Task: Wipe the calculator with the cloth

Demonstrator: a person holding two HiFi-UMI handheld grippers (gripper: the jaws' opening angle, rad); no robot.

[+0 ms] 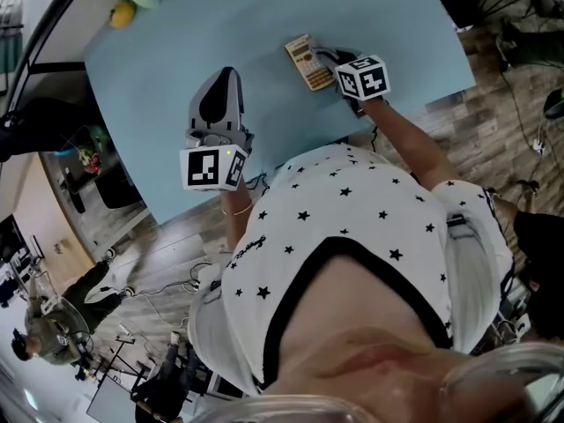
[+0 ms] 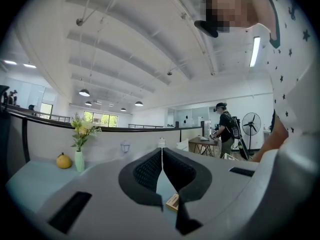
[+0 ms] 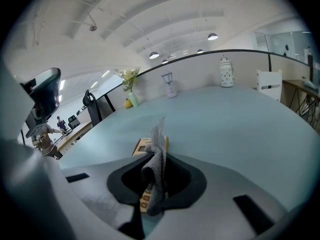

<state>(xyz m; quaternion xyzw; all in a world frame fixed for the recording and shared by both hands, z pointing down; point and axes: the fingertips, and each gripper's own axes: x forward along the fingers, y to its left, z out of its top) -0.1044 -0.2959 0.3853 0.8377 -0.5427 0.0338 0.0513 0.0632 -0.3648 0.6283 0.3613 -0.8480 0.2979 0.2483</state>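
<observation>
A round yellow-orange fruit (image 2: 63, 160) and a slim pale vase of yellow flowers (image 2: 79, 160) stand at the far left end of the smooth, light blue desk (image 1: 220, 25). Nearer, the left gripper (image 2: 161, 154) hovers over bare desk. Its black fingers (image 2: 142, 171), with a dimpled mesh surface, are pressed together along a thin seam with nothing between them.

To its right lies the calculator (image 1: 308, 62), a flat tan rectangle with rows of small keys, set at a slant on the desk. The right gripper (image 3: 157, 156) is at the calculator's right edge. Its fingers are clamped on the cloth (image 3: 159, 139), a fuzzy grey rag that stands in a crumpled fold above them and hangs below them over the calculator's keys. I cannot tell whether the cloth touches the keys.
</observation>
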